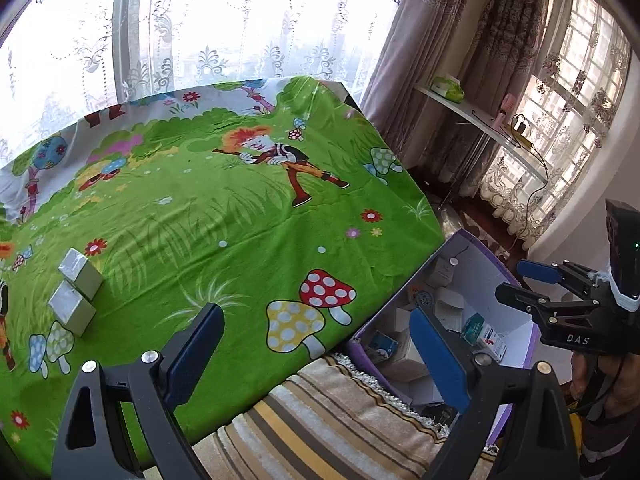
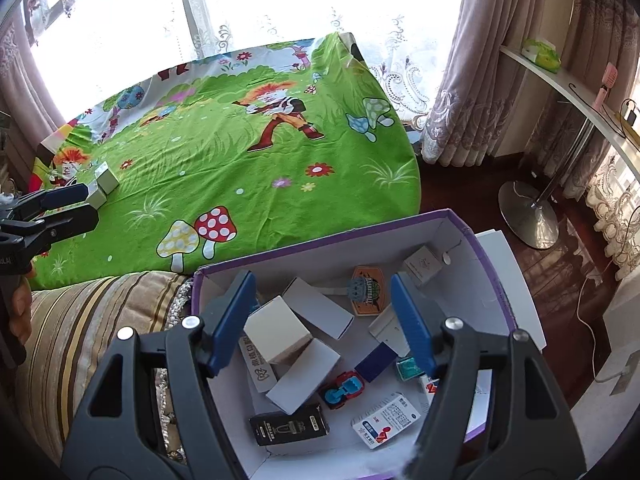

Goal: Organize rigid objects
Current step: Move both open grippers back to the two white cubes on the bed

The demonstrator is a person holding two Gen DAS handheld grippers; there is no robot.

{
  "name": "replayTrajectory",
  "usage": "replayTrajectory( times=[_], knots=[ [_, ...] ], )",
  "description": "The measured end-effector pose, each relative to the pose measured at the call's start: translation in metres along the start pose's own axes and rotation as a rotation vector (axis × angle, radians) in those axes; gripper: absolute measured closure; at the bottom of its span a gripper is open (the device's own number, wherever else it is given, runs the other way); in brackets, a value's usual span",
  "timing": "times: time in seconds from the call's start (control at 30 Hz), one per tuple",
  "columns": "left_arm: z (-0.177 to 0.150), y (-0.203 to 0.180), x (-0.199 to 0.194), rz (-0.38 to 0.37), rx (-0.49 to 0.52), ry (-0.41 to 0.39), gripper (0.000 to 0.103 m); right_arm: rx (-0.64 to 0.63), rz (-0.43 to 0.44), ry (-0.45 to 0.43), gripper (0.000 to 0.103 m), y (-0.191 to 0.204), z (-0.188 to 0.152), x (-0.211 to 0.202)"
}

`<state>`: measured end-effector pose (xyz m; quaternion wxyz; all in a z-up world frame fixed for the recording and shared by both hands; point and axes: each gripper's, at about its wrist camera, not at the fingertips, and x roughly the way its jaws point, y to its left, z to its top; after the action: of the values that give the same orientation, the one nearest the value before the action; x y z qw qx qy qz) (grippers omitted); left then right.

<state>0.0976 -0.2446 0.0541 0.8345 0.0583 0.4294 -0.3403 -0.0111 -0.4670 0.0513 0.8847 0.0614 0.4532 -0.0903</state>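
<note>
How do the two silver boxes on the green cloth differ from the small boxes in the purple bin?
The two silver boxes stand upright side by side on the green cloth; the small boxes in the purple bin lie tumbled at mixed angles. The silver pair match; the bin's vary: white, black, printed. Both groups are small rigid cartons, and neither claw holds any.

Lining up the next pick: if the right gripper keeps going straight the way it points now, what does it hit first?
Probably the plain white box lying topmost in the purple carton. The right gripper is open and empty above the carton, and that box sits between its fingers' line. Depth is hard to judge through the fisheye.
</note>
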Motion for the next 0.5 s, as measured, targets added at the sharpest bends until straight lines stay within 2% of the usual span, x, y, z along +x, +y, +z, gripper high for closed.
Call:
replayTrajectory(
  times=[0.23, 0.5],
  knots=[
    [-0.009, 0.037, -0.01, 0.092, -0.015, -0.005, 0.008, -0.073, 0.026, 0.022, 0.03, 0.039, 0.011, 0.012],
    [-0.014, 0.076, -0.012, 0.143, -0.031, 0.006, 0.008, -0.159, 0.058, 0.037, 0.029, 0.084, 0.029, 0.028]
  ],
)
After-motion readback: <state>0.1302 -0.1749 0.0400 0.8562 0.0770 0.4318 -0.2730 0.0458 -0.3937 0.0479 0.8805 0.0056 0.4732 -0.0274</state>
